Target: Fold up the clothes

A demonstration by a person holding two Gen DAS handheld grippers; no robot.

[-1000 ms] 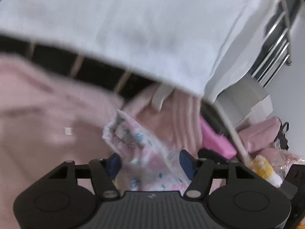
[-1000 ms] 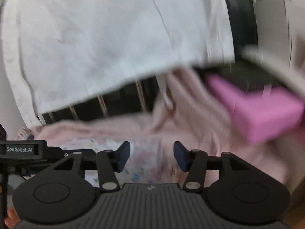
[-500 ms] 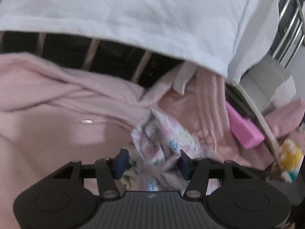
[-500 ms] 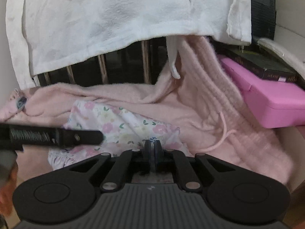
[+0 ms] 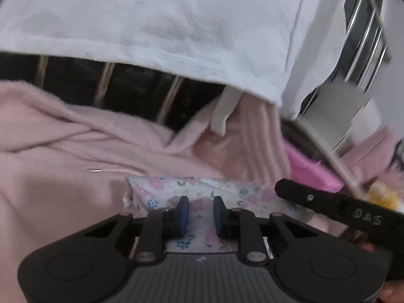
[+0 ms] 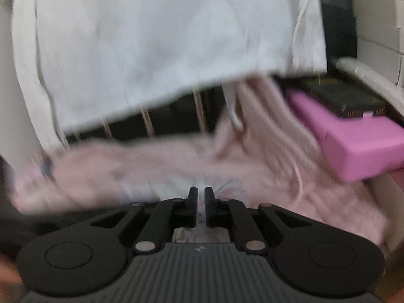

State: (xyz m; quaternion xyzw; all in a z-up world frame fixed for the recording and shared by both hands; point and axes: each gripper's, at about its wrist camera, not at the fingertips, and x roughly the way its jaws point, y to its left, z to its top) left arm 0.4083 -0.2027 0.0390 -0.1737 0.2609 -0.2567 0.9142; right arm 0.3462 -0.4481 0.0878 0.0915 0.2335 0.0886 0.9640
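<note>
Floral cloth [image 5: 202,192] – L tongs [image 5: 198,213] closing, R tongs [image 6: 201,202] clamped

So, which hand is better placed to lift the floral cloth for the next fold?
Right, probably. The right tool looks shut on the floral cloth. The left tool is closing around a fold but its pads do not press yet.

right gripper [image 6: 200,203]: fingers nearly together over floral cloth [image 6: 227,185] | pink fleece [image 6: 252,156] behind | pink box [image 6: 358,146] right
</note>
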